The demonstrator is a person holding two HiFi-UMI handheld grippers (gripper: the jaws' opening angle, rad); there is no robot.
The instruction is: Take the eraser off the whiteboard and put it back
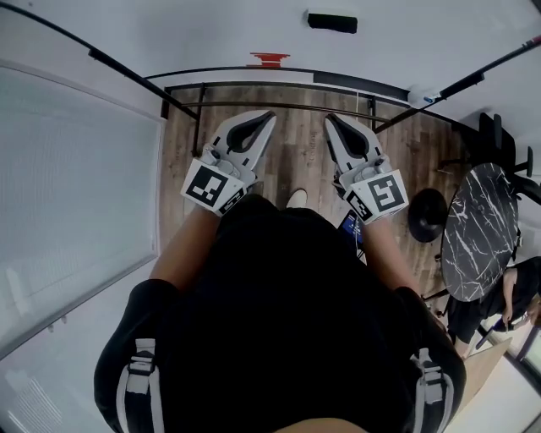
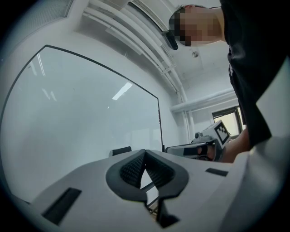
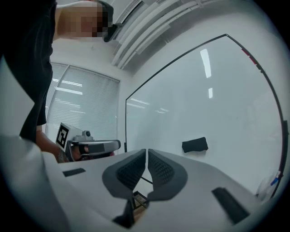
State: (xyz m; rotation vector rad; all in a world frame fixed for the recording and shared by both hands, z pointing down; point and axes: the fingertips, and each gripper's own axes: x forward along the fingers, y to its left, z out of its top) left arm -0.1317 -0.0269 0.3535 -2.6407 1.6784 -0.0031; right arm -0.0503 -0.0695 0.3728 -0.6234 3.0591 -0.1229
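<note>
Left gripper [image 1: 269, 117] is pinched shut on nothing, and the right gripper [image 1: 332, 119] beside it is the same, jaws together and empty. The eraser [image 1: 332, 22] sits on the whiteboard [image 3: 204, 90], well apart from both, so I'd call this the approach. Next I'd spread the right jaws and line up on it.

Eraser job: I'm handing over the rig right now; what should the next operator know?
Left gripper: shut, empty.
Right gripper: shut, empty, beside the left.
Eraser: on the whiteboard, ahead of the right gripper; neither gripper touches it.
Done: cannot tell whether it has already been taken off and returned.
Left: if not, open the right gripper, take the eraser off, put it back.
</note>
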